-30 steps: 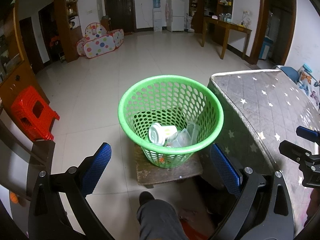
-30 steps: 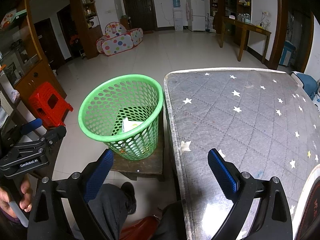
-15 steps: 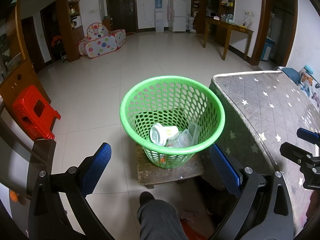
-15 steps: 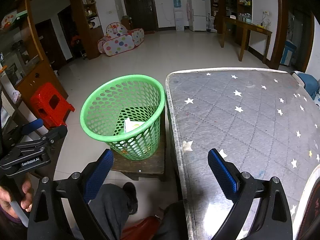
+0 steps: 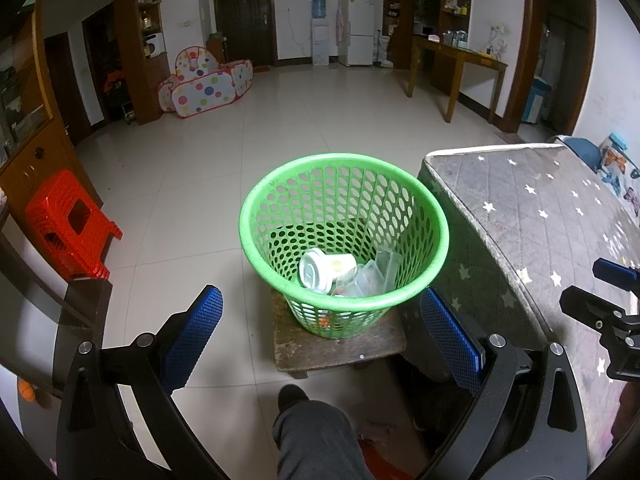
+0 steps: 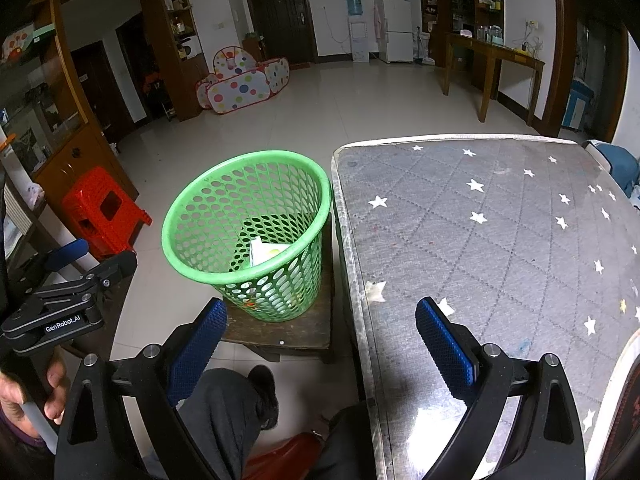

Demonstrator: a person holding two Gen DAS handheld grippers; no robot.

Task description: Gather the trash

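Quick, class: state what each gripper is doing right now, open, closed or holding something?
Left gripper: open, holding nothing.
Right gripper: open, holding nothing.

Green perforated basket | white-lidded cup and clear plastic tubs inside | dark brown wooden stool | grey quilted mattress, white stars | red plastic stool | white play tent, multicoloured polka dots | blue textured pads on black gripper fingers
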